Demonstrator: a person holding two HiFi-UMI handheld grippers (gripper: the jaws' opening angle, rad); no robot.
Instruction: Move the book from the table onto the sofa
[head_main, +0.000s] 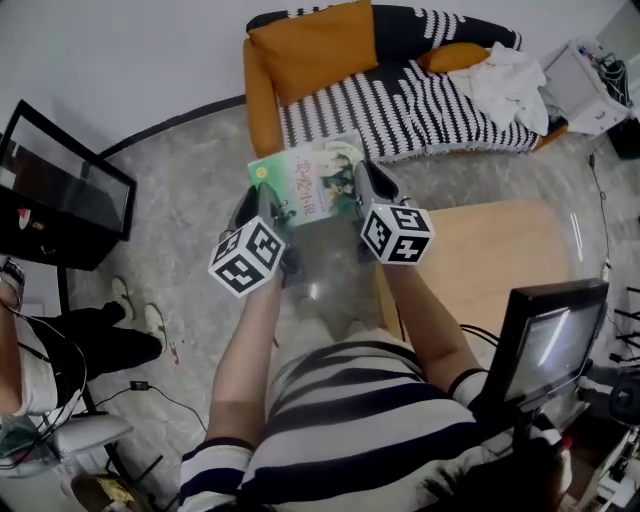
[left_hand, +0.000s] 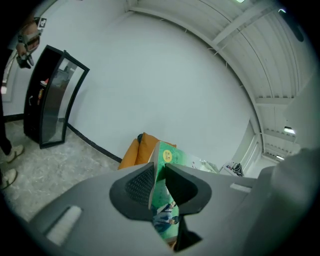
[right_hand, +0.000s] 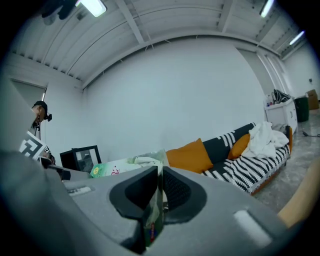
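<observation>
Book (head_main: 312, 180): green cover, centre of head view, carried above the floor, apparently not yet over the sofa (head_main: 400, 110) (striped, orange cushions) at upper centre; left gripper (left_hand: 159, 169): jaws clamped on its left edge; right gripper (right_hand: 160, 174): jaws nearly together, pinching its right edge.

Left claw (left_hand: 159, 167) clamped on green book (left_hand: 171, 154).
Behind: orange sofa end (left_hand: 136, 151), black glass cabinet (left_hand: 50, 97) at left, white wall (left_hand: 160, 75).
</observation>
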